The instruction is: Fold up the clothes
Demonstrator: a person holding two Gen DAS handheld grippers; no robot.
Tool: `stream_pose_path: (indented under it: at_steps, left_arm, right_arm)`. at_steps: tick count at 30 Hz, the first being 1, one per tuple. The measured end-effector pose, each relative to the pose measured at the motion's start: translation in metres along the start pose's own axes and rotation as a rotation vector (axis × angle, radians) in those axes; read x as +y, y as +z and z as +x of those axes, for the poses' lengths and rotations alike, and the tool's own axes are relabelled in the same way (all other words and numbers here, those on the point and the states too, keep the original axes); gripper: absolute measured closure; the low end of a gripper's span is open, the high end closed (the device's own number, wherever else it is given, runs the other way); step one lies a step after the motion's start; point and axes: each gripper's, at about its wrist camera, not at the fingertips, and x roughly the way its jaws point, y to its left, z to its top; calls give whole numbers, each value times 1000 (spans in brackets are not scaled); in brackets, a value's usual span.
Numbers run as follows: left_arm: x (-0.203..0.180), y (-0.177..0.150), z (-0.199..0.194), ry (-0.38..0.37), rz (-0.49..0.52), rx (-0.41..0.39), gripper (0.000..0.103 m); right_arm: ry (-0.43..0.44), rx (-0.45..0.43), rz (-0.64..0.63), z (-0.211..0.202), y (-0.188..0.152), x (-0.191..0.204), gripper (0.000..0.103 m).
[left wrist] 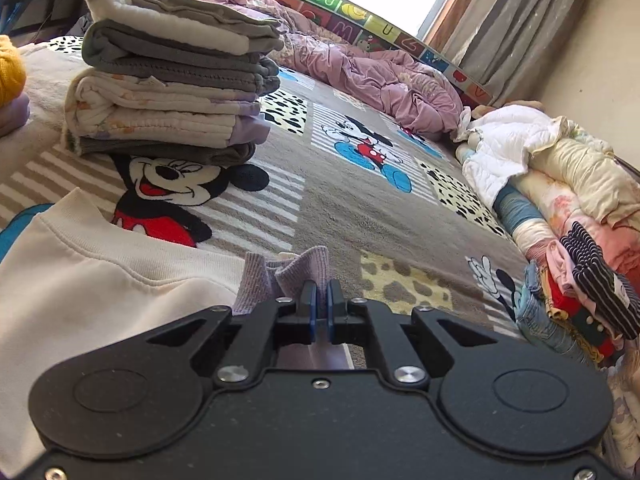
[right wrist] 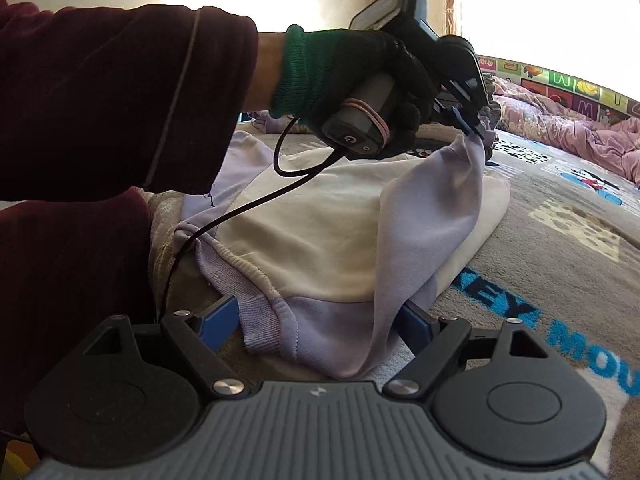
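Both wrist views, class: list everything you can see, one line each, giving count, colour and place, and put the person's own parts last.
sweatshirt: one, cream with lilac sleeves and hem, flat on the blanket.
lilac cuff: one, pinched and lifted.
folded stack: one, grey, white and lilac, far left on the blanket.
unfolded pile: one, mixed colours, right edge.
quilt: one, pink, crumpled at the back.
blanket: one, grey cartoon-mouse print, under everything.
curtain: one, grey-brown, by the window.
left hand-held gripper: black, blue pads, shut on the cuff.
right hand-held gripper: open, straddling the hem.
gloved hand: one, black and green, holding the left gripper.
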Motion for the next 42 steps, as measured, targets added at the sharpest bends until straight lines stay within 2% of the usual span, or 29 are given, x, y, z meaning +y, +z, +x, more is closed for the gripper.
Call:
stream_pose_path:
  at_steps: [2, 7, 11, 13, 14, 18, 21, 23, 24, 26, 27, 29, 30, 31, 32, 33, 35, 37, 39, 41, 42]
  left_arm:
    - [-3, 0, 6, 13, 26, 9, 101]
    - [-9, -1, 23, 44, 70, 43, 101]
    - [-17, -3, 39, 37, 136, 73, 101]
    - [-20, -5, 45, 13, 169, 92, 100]
    - [-18, -4, 43, -5, 161, 90, 91]
    - [-9, -2, 20, -27, 153, 30, 87]
    - [-15, -9, 8, 65, 285, 7, 87]
    - [-10, -9, 3, 93, 299, -7, 86]
    - [-6, -9, 1, 99, 292, -10, 83]
    - [6, -6, 0, 81, 227, 3, 63]
    - [11, -5, 3, 72, 202, 20, 61]
    - [16, -5, 9, 61, 179, 50, 62]
    - [16, -7, 13, 57, 184, 62, 70]
    - [16, -8, 17, 61, 190, 71, 89]
    - [16, -10, 21, 65, 193, 77, 89]
    - [17, -10, 25, 60, 186, 79, 89]
    - [21, -9, 31, 47, 170, 73, 90]
    - [18, -8, 37, 99, 235, 99, 90]
    - [9, -7, 27, 127, 290, 58, 89]
    - [-3, -8, 12, 117, 355, 3, 89]
    - [-10, -10, 13, 86, 380, 18, 89]
  right_arm:
    - [-11, 4, -49, 3, 1, 7, 19]
    - [30, 39, -85, 12, -1, 15, 20]
    - [41, 59, -103, 18, -2, 20, 19]
    - [51, 58, -74, 17, -2, 18, 18]
    - [62, 54, -43, 16, -2, 14, 18]
    - [97, 29, 91, 7, 0, -4, 19]
    - [91, 34, 87, 4, -1, -5, 19]
    - [74, 45, 65, 1, -1, -3, 19]
    - [59, 53, 58, -1, -1, -3, 19]
    - [28, 55, 69, -7, -2, -9, 19]
    - [1, 44, 72, -10, -2, -13, 19]
    - [-57, -5, 71, -15, 1, -18, 19]
    - [-85, -49, 68, -16, 4, -19, 19]
    - [-89, -101, 53, -17, 8, -17, 19]
    - [-76, -145, 33, -15, 12, -14, 19]
    - [-53, -152, 20, -9, 16, -11, 19]
    - [-16, -118, 4, 5, 18, -6, 19]
    - [-4, -50, -4, 18, 15, -3, 22]
    - [8, 18, -12, 31, 12, -1, 21]
    - [24, 13, 20, 29, 13, -4, 21]
    - [27, 11, 28, 27, 12, -5, 21]
